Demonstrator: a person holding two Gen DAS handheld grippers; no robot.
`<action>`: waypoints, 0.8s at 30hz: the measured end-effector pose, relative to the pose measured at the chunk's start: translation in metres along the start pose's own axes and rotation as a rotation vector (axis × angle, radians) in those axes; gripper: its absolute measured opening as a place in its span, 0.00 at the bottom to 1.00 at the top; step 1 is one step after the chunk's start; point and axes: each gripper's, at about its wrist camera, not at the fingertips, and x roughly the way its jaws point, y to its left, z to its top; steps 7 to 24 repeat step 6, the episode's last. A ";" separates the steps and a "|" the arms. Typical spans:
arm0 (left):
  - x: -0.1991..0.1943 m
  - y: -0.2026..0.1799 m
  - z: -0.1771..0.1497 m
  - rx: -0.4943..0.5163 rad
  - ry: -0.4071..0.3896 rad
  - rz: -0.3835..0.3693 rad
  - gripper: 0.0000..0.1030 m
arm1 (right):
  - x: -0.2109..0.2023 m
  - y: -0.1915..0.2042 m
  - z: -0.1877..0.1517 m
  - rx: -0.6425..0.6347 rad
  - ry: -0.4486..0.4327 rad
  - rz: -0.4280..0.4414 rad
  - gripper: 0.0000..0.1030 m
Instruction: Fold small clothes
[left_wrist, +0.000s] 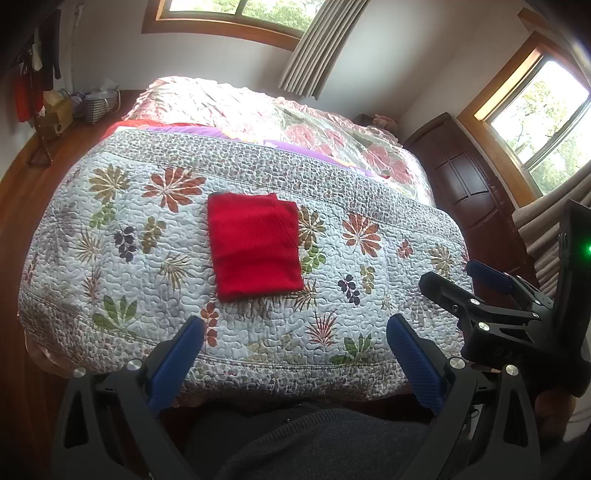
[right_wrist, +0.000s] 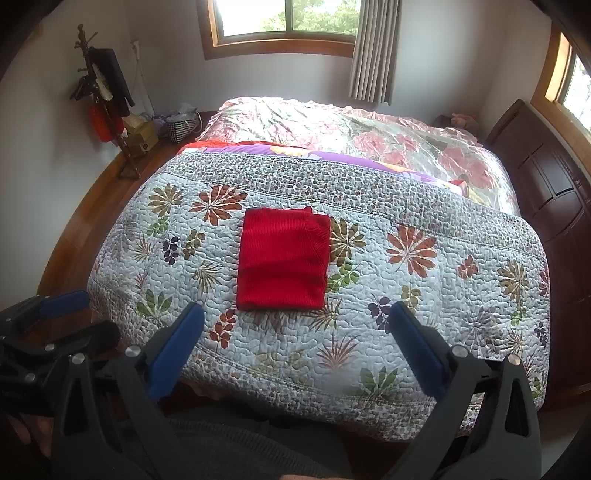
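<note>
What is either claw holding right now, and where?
Nothing. The left claw and right claw are both open, short of the folded red garment on the quilt.

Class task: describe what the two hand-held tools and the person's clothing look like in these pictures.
Each tool, left and right, has black angular arms with silver bolts and two blue textured fingers. The right tool's body shows a small green light. The person wears a dark grey knit garment.

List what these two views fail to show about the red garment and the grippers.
- Red garment: its type and inner layers, hidden by its own folds, both views.
- Its underside, hidden against the quilt.
- Left gripper and right gripper: the hands holding them, mostly cut off by the lower edges.
</note>
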 end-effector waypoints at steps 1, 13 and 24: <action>0.000 0.000 0.000 -0.002 0.000 0.001 0.96 | 0.000 0.000 0.000 -0.003 0.000 -0.003 0.97; 0.000 0.000 -0.001 0.001 0.002 0.005 0.96 | 0.001 0.000 0.001 -0.002 0.000 -0.002 0.97; 0.000 0.000 -0.001 0.001 0.002 0.005 0.96 | 0.001 0.000 0.001 -0.002 0.000 -0.002 0.97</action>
